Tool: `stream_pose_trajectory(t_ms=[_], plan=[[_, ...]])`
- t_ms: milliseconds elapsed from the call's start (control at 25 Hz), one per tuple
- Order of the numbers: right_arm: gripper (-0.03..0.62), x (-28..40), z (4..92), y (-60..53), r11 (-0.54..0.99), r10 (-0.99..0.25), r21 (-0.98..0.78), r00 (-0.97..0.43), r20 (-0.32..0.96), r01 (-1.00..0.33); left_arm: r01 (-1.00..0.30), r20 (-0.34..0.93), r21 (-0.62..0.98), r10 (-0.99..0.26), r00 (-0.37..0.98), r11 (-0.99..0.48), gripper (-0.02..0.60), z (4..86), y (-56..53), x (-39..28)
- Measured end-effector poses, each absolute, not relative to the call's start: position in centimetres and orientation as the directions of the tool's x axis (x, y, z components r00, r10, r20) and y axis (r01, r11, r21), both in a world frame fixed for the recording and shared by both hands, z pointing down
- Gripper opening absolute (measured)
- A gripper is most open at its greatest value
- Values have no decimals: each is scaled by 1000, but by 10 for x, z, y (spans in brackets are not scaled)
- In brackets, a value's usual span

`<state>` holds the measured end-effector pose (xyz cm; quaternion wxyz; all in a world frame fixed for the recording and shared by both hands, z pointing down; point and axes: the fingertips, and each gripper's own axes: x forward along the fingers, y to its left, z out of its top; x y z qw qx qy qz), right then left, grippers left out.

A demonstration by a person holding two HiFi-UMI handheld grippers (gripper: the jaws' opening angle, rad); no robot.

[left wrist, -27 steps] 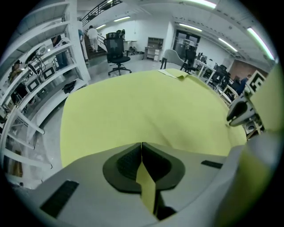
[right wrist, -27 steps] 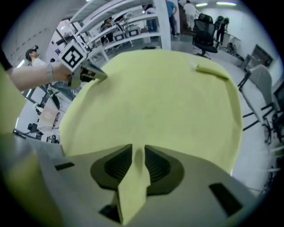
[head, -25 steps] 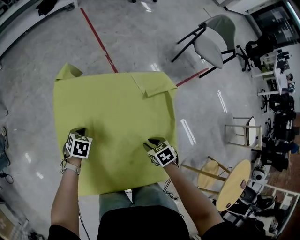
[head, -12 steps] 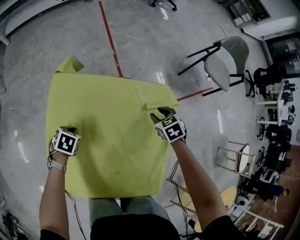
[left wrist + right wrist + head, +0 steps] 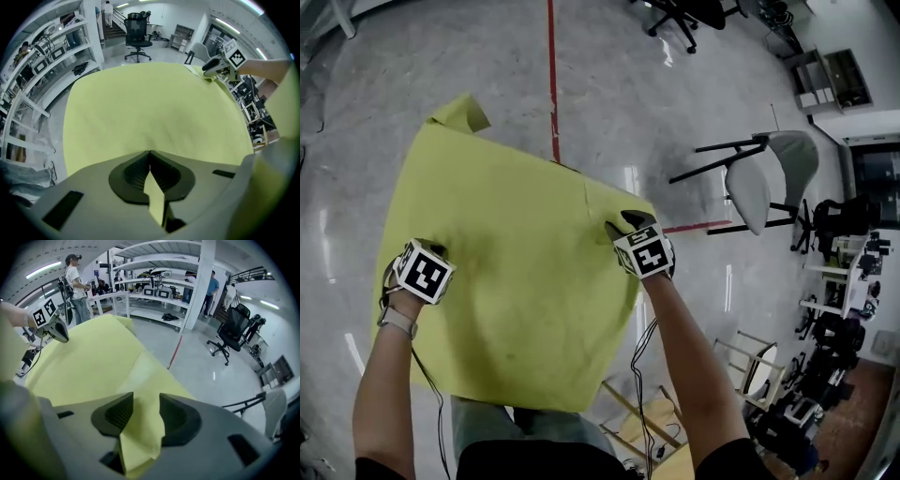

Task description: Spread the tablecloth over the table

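While left gripper (image 5: 150,154) stays clenched on tablecloth (image 5: 516,244), right gripper (image 5: 146,400) moved to far corner, jaws opening, seemingly loose around it.

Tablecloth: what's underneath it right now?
Nothing under the tablecloth shows: it fully covers whatever supports it, with no edge or leg peeking out. Only the person's jeans show past its near edge, and floor around it.

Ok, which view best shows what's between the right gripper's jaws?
The right gripper view: the right gripper, its jaws having just opened further, has a fold of the tablecloth between them. The head view shows mostly its marker cube from above; the left gripper view shows it small across the tablecloth.
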<state>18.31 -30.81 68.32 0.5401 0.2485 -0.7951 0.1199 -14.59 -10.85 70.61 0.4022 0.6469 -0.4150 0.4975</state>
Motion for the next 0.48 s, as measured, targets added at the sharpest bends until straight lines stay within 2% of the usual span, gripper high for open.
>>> stream_pose_trajectory(t_ms=[280,320,360,400,480], plan=[[173,171,688,-316,854,-174,-35,-348,921,-519,-944,983,75,-137,125,-321,17,700,-104,-154],[140,173,688,-318,858,-181,-22,-342,922,-513,-943,985,70,-129,118,-325,17,700,-103,-155],[58,176,688,-320,864,-195,1,-332,923,-504,-942,986,69,-120,114,-328,15,700,-103,-156],[27,179,687,-322,868,-209,22,-325,922,-496,-941,988,70,-110,112,-330,17,700,-102,-156],[17,184,685,-328,867,-237,50,-322,917,-496,-941,989,76,-92,112,-331,15,698,-101,-157]])
